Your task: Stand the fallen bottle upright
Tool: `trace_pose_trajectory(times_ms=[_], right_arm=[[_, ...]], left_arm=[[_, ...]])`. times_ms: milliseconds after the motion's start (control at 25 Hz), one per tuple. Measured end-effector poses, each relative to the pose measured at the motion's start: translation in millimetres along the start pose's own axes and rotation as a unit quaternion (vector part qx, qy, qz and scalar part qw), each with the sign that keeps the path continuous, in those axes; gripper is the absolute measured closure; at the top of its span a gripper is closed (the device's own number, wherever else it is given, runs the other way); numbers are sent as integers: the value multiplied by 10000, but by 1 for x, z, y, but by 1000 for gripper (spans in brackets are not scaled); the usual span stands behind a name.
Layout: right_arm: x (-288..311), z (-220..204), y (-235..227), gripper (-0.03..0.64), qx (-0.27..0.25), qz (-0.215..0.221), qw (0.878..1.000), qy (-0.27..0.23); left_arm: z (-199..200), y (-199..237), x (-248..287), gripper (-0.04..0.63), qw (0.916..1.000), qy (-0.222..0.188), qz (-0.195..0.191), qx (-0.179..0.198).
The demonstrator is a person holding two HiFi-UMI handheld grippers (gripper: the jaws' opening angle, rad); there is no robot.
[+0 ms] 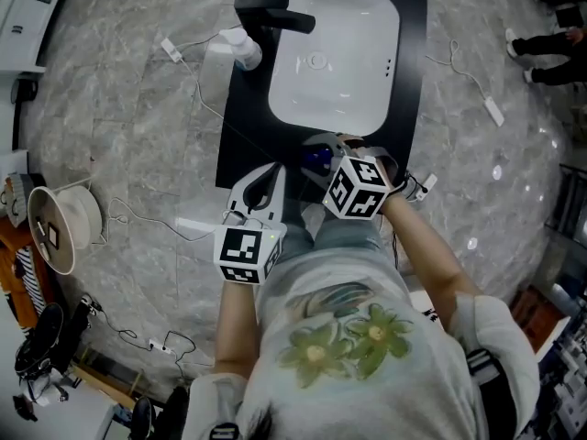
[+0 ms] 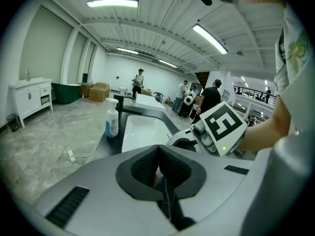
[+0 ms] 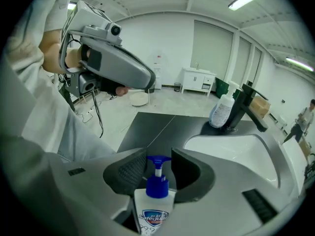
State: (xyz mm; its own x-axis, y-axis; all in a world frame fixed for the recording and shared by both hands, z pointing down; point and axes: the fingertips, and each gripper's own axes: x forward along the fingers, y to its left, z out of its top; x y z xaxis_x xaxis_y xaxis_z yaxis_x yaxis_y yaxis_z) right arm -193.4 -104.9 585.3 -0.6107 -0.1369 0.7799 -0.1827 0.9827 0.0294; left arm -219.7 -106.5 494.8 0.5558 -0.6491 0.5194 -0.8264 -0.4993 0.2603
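Observation:
A white soap bottle with a blue pump (image 3: pixel 156 200) sits lengthwise between the jaws of my right gripper (image 3: pixel 158 173), pump pointing away from the camera. The jaws press against its sides and hold it. In the head view its blue pump (image 1: pixel 316 159) shows just ahead of the right gripper (image 1: pixel 323 150), over the front of the black counter (image 1: pixel 243 126). My left gripper (image 1: pixel 273 174) hovers beside it to the left. Its pads (image 2: pixel 170 168) are pressed together with nothing between them.
A white sink (image 1: pixel 385 12) is set into the counter, with a black faucet (image 1: pixel 271 12) at its left. A second pump bottle (image 1: pixel 240 49) stands upright beside the faucet. Cables and power strips (image 1: pixel 493 110) lie on the marble floor. Several people (image 2: pixel 212 98) stand far off.

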Motion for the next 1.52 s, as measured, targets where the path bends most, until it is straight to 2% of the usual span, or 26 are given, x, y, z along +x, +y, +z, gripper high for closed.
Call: trace_pose_trajectory(times_ms=[240, 840, 1520], right_arm=[[-34, 2, 1, 446, -28, 14, 9992, -408], [-101, -8, 12, 445, -361, 5, 9938, -1052], [-164, -40, 14, 446, -414, -25, 9883, -1466]], left_arm=[[15, -22, -1, 577, 9998, -141, 160, 31], [38, -72, -4, 577, 9975, -443, 542, 135], [47, -132, 6, 577, 9945, -599, 836, 179]])
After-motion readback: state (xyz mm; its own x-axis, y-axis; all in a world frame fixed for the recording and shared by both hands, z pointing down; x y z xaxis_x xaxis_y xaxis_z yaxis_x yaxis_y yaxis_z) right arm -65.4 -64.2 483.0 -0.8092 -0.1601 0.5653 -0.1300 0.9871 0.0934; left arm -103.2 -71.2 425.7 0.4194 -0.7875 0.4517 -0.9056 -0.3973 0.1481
